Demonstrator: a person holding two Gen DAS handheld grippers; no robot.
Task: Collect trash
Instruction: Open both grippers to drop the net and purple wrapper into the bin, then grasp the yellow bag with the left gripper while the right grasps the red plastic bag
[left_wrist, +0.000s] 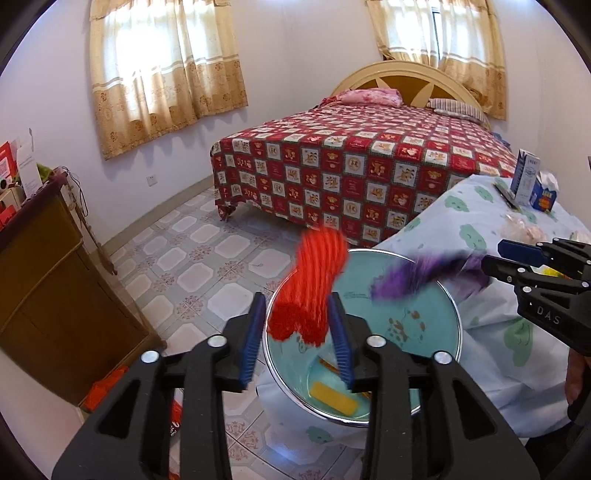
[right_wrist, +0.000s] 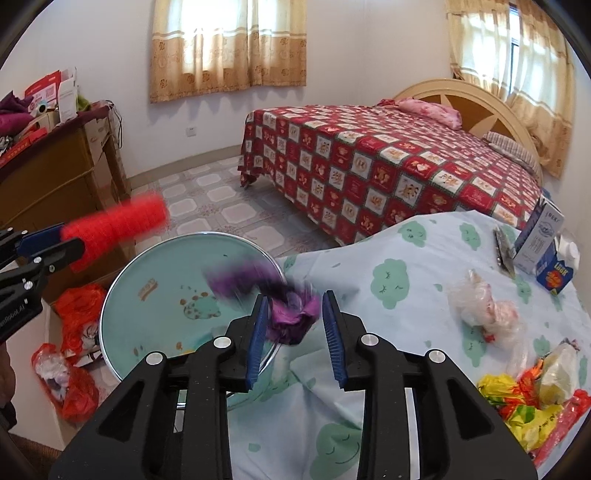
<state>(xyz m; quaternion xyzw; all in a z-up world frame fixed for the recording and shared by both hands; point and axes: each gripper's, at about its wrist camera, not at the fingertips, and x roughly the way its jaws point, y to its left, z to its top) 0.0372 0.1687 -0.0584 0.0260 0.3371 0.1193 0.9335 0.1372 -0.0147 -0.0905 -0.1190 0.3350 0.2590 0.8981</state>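
A light blue metal-rimmed bin (left_wrist: 439, 291) (right_wrist: 110, 295) stands beside the cloth-covered table (right_wrist: 388, 295). A red foam net sleeve (left_wrist: 314, 284) lies between the wide-open jaws of my left gripper (left_wrist: 297, 339), over the bin; it looks blurred and loose. It also shows in the right wrist view (right_wrist: 118, 225). A purple foam net (right_wrist: 291, 314) sits between the open jaws of my right gripper (right_wrist: 293, 336) at the bin's rim, blurred. It shows in the left wrist view (left_wrist: 417, 273) too. A yellow piece (left_wrist: 334, 400) lies in the bin.
On the table lie a clear plastic bag (right_wrist: 484, 306), yellow and red wrappers (right_wrist: 524, 402), a milk carton (right_wrist: 539, 240) and a small blue box (right_wrist: 554, 273). Red bags (right_wrist: 74, 332) lie on the floor. A bed (left_wrist: 351, 170) and a wooden cabinet (left_wrist: 48, 273) stand nearby.
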